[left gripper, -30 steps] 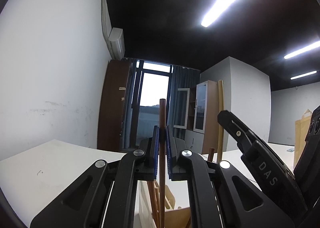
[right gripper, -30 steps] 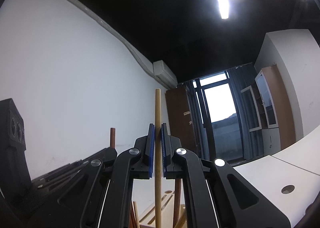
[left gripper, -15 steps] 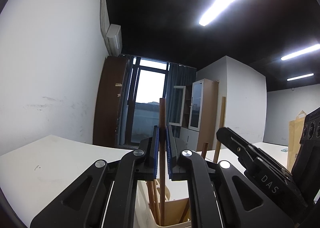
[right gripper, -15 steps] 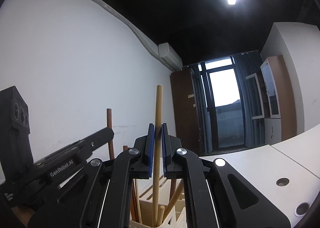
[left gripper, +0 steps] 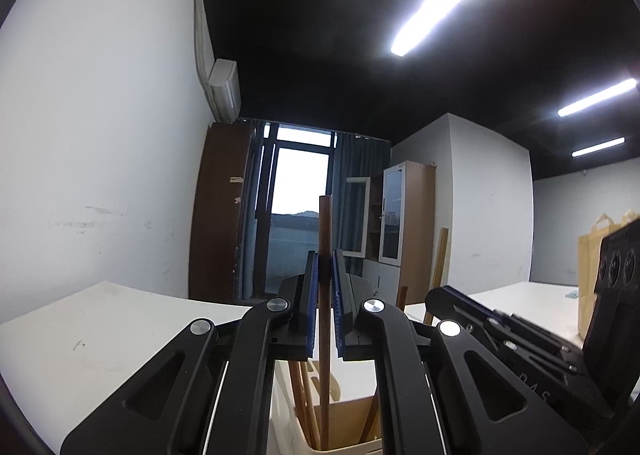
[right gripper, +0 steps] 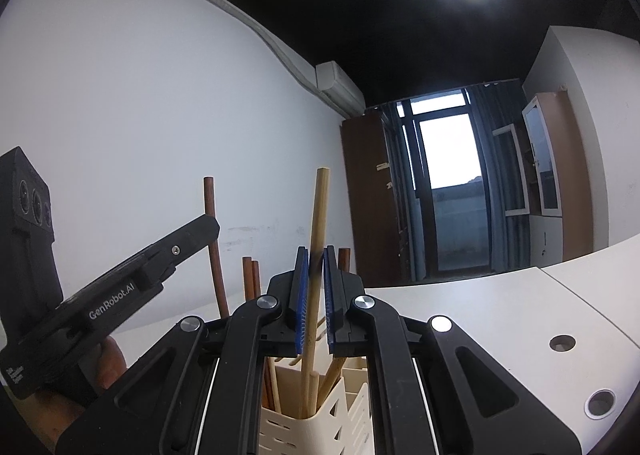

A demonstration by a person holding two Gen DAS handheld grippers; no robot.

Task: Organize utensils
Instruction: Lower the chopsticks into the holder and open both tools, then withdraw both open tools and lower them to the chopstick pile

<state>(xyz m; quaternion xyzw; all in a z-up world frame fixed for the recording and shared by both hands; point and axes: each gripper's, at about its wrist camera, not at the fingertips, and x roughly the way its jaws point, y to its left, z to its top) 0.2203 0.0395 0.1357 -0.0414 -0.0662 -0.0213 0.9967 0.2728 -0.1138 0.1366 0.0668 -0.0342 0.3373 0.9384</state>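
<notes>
- The dark brown round wooden stick (left gripper: 325, 295) stands upright between the blue pads of the left gripper (left gripper: 325, 309). The jaws are slightly apart, with a thin gap showing on the right side of the stick, so I cannot tell whether they are still pinching it.
- Its lower end sits inside the cream slotted plastic utensil holder (left gripper: 352, 445), near the bottom edge of the left wrist view, among other brown sticks (left gripper: 301, 391).
- The pale bamboo-coloured round stick (right gripper: 316, 275) leans slightly right between the blue pads of the right gripper (right gripper: 314, 303). The jaws are narrowly apart; the stick seems to touch only the left pad.
- Its foot drops into the same holder (right gripper: 304, 435), whose base is cut off by the frame.
- In the right wrist view the left gripper (right gripper: 168, 251) shows at left with its dark stick (right gripper: 214, 239); its fingertips are partly hidden.
- The holder stands on a white table (right gripper: 500, 315) with round cable holes.
- Farther off are a dark wooden door (left gripper: 218, 211) and a window (left gripper: 296, 183).
</notes>
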